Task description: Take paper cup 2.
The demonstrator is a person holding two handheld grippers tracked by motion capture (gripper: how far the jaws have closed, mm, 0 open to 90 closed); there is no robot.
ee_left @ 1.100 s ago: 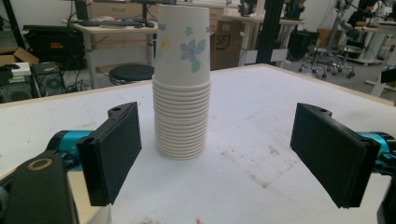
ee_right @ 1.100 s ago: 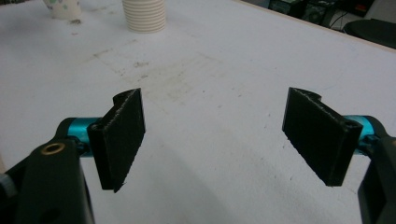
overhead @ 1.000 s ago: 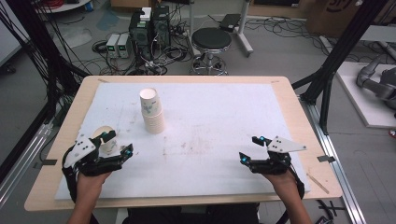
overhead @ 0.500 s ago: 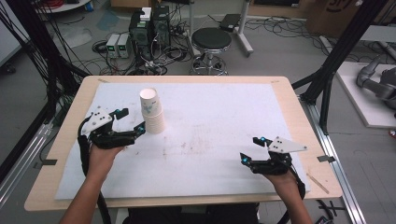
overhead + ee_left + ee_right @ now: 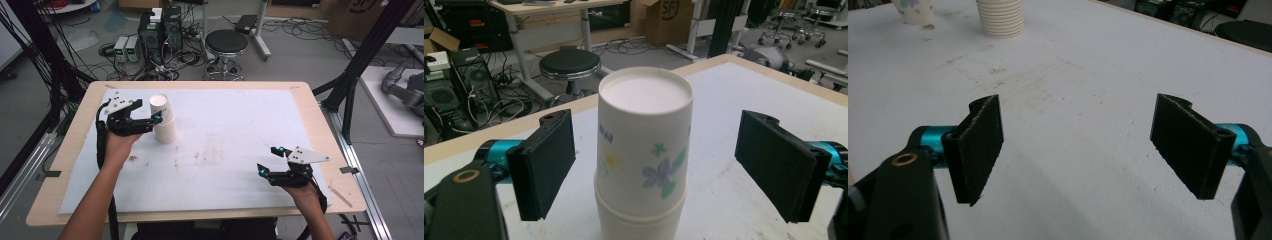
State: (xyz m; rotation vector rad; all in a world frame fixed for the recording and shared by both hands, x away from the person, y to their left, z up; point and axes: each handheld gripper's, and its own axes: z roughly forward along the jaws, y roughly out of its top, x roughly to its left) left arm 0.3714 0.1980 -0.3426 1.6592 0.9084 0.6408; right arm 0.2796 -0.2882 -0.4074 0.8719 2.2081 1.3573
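Your left gripper (image 5: 152, 120) has moved up to the cup stack (image 5: 163, 120) in the upper left of the high view; its jaws stand wide, one on each side, not touching. Your right gripper (image 5: 270, 161) stays at lower right, wide open, holding nothing. One stack and one single cup (image 5: 913, 11) beside it.

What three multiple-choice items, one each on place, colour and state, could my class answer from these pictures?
1. Where does the cup stack stand?
A. Far left part of the table
B. Near right corner
C. On the stool

2. What colour is the mat?
A. Green
B. White
C. Black

3. How is the left gripper set?
A. Shut on the stack
B. Open, jaws either side of the stack
C. Lying on its side

Key: 1 A, the high view shows it there. 2 B, the mat is plainly white. 3 B, gaps show beside both jaws.
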